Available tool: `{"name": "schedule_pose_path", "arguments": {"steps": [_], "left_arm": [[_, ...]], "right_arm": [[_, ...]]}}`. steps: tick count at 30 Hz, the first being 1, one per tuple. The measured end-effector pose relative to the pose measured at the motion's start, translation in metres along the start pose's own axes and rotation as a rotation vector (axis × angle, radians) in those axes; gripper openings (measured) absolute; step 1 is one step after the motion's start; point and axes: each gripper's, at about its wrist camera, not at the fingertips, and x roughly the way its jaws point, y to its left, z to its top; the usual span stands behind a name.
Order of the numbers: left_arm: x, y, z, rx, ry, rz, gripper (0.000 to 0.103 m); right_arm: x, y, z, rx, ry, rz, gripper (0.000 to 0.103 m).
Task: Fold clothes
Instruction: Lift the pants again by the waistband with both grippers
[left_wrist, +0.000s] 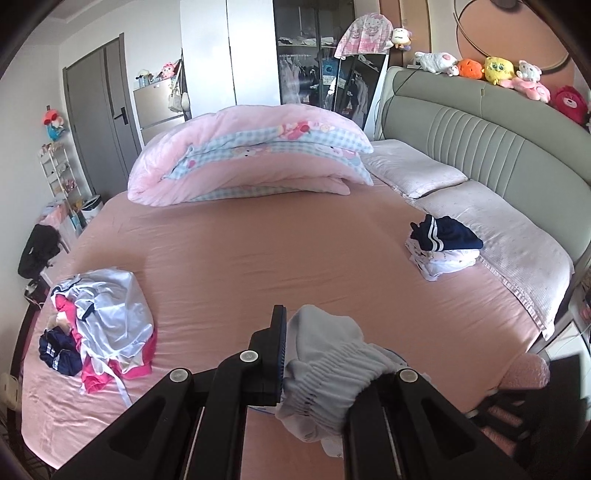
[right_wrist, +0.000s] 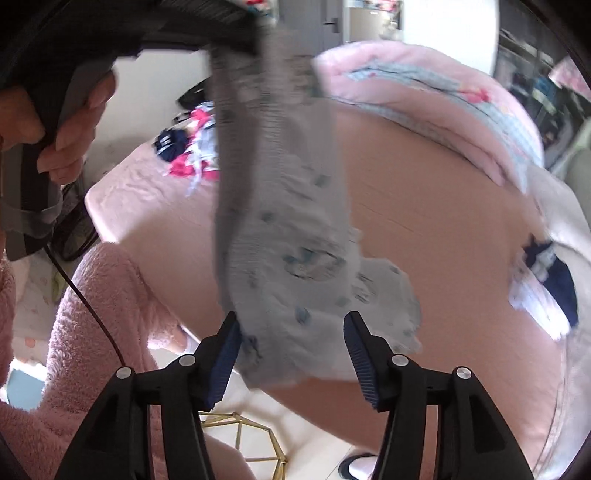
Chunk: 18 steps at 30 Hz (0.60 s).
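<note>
A small pale-grey garment (left_wrist: 325, 373) with a gathered, ribbed elastic waistband hangs bunched in the left gripper (left_wrist: 332, 354), whose flat black fingers, faced with ridged blue pads (left_wrist: 282, 354), are clenched on the waistband above the near edge of a bed (left_wrist: 258, 258) covered in a smooth salmon-pink sheet.

In the right wrist view the same soft knit, dotted with small blue-grey prints (right_wrist: 288, 236), trails down from the left tool at the top of the frame — blurred by motion — and drapes between the spread fingers of the right gripper (right_wrist: 291, 332). Its jaws stand wide apart, released, with the cloth's lower hem lying against the left ribbed pad (right_wrist: 225, 362) and nothing pinched. A hand (right_wrist: 70, 122) grips the left tool's handle at upper left, beside a fluffy pink fleece sleeve (right_wrist: 92, 314).

On the bed's left side lies a loose heap of unfolded clothes (left_wrist: 99, 325) — shiny white, hot pink and navy with white stripes. Well apart, near the quilted pillows (left_wrist: 480, 221) on the right, sits a low folded stack (left_wrist: 443, 247) topped by a navy piece with white stripes. A puffy pink duvet (left_wrist: 251, 155) with a blue gingham panel is folded at the far side, and plush toys (left_wrist: 498, 70) line the padded, channel-stitched grey-green headboard (left_wrist: 480, 133).
</note>
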Motion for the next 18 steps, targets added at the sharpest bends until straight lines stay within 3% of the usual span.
{"name": "schedule_pose_path", "arguments": {"steps": [3,4,6,9,12,18], "left_arm": [[-0.003,0.0,0.0,-0.005,-0.003,-0.011,0.006],[-0.004,0.001,-0.001,-0.006,-0.004,-0.009,0.006],[-0.007,0.002,-0.002,0.012,-0.007,0.008,0.006],[-0.009,0.006,-0.01,0.05,0.003,0.036,0.006],[0.0,0.008,-0.027,0.084,0.059,0.037,0.007],[0.03,-0.012,-0.079,0.133,0.196,0.011,0.011]], "right_arm": [[0.01,0.013,0.007,-0.033,-0.022,-0.011,0.055],[0.02,0.012,0.009,-0.02,-0.014,-0.054,0.054],[0.03,0.006,0.01,0.013,-0.011,-0.108,0.031],[0.026,-0.017,0.009,0.104,-0.048,-0.196,0.022],[0.006,-0.052,0.009,0.216,-0.109,-0.315,0.022],[-0.053,-0.096,0.021,0.371,-0.271,-0.444,0.022]]}}
